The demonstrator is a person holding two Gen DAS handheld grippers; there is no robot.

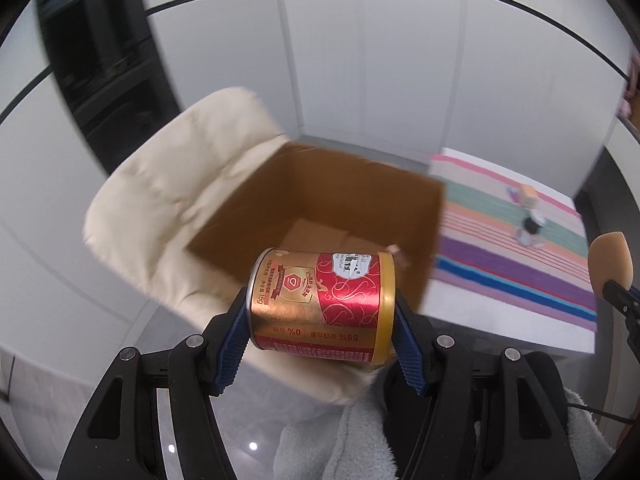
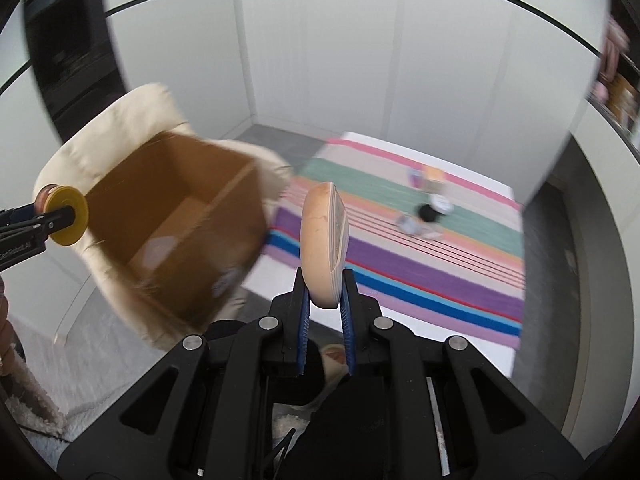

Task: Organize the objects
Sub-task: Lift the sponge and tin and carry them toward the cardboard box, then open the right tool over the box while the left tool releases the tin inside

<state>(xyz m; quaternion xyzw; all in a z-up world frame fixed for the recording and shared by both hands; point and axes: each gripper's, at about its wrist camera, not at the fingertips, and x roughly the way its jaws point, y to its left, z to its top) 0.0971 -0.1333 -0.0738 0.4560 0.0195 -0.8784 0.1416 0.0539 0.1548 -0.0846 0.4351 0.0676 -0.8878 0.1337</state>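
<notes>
You are mid-carry: your left claw (image 1: 320,332) clamps the red-gold can (image 1: 322,308) just short of the open cardboard box (image 1: 340,200) ahead, your right claw (image 2: 324,304) pinches a tan disc (image 2: 322,240); next, judge each release over the box.

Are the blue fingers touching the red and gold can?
Touching. The left wrist view shows the left gripper's fingers pressing both ends of the can.

both wrist views look steeply down, close over claws; share cardboard box (image 1: 320,208), striped cloth (image 2: 420,240).
</notes>
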